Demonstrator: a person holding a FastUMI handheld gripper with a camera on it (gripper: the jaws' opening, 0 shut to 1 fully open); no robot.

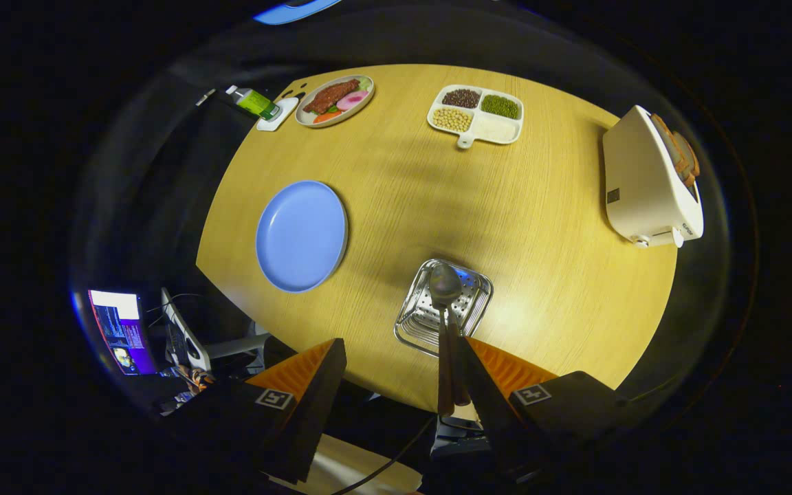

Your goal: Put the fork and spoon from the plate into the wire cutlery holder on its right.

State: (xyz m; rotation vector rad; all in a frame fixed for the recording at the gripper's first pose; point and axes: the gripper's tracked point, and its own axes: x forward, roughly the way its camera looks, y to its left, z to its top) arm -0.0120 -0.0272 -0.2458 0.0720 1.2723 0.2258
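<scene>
Left of centre, the blue plate (pixel 302 236) lay bare on the counter (pixel 520 227). The hand-held gripper (pixel 396 357) stood open. Right of centre, cutlery, seemingly the spoon (pixel 445 289) with another handle, stood in the wire cutlery holder (pixel 413 323).

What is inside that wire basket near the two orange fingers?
A spoon stands in the wire cutlery holder, bowl up, with a second brown handle beside it, likely the fork's. Their lower ends are hidden behind the open gripper, whose right finger covers the holder's near corner.
</scene>
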